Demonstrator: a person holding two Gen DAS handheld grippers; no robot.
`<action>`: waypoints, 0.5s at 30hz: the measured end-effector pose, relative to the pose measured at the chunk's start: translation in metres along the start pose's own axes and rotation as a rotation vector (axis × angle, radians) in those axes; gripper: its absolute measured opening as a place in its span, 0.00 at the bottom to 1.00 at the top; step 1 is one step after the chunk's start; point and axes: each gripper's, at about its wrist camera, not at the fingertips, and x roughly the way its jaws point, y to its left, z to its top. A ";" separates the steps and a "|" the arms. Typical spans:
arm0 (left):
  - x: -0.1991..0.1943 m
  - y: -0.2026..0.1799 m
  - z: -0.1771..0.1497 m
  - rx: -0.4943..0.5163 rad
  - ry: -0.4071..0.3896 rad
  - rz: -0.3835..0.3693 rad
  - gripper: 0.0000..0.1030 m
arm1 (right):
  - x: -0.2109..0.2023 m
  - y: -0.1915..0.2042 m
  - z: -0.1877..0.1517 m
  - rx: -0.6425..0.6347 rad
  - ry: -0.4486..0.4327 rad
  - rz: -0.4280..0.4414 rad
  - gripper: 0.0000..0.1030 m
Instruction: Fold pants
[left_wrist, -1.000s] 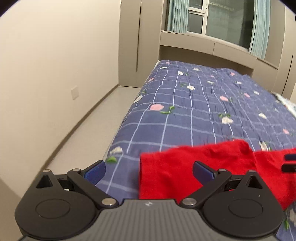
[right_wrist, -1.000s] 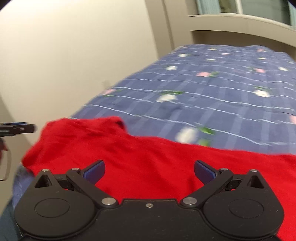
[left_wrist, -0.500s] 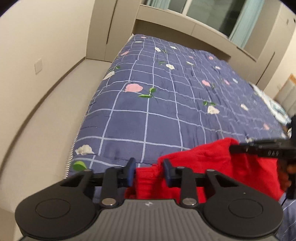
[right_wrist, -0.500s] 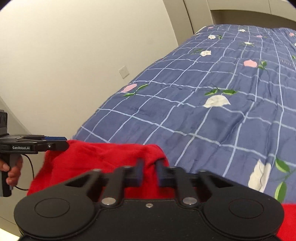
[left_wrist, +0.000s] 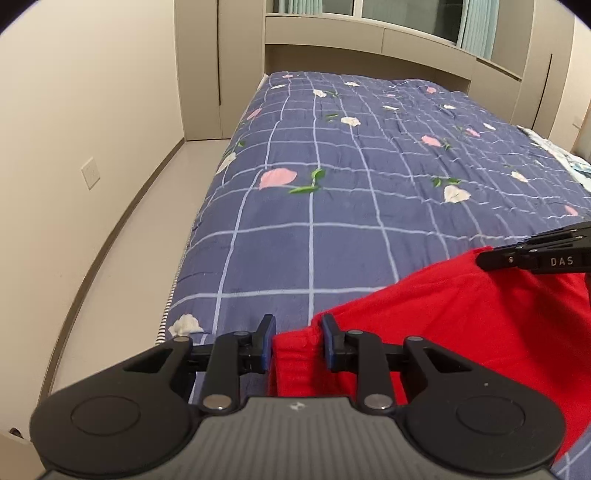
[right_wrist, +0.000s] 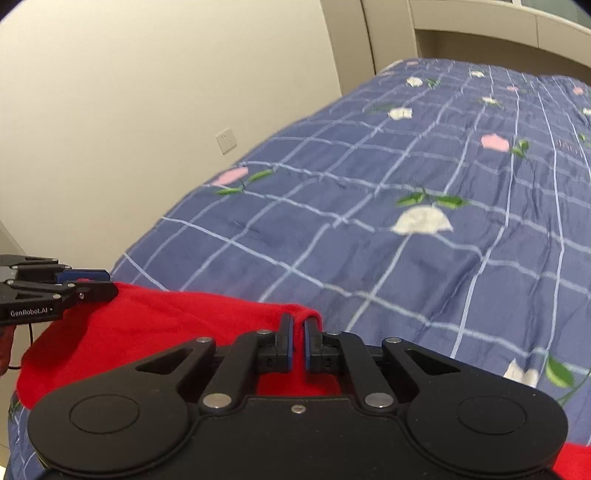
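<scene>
left wrist view: your left gripper (left_wrist: 297, 341) has its blue pads closed on a bunched corner of the red pants (left_wrist: 461, 325). right wrist view: your right gripper (right_wrist: 298, 345) is pinched nearly closed on another corner of the pants (right_wrist: 166, 325). the fabric spans between both grips, over the near end of the blue checked floral bedspread (left_wrist: 369, 184).

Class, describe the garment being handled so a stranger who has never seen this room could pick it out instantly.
Start at the bed, covered by a blue checked quilt with flowers. At its near edge lie the red pants, pinched by the left gripper and the right gripper. They are the only plain, bright red cloth on the patterned blue quilt.
</scene>
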 end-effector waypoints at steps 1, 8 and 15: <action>0.001 0.001 -0.001 -0.011 0.004 0.001 0.33 | 0.001 -0.001 -0.001 0.007 -0.004 -0.005 0.08; -0.037 -0.004 -0.006 -0.069 -0.057 0.122 0.90 | -0.018 0.002 0.000 -0.032 -0.098 -0.086 0.56; -0.059 -0.034 -0.043 -0.017 -0.024 0.125 0.94 | -0.002 0.006 -0.006 -0.097 -0.045 -0.248 0.74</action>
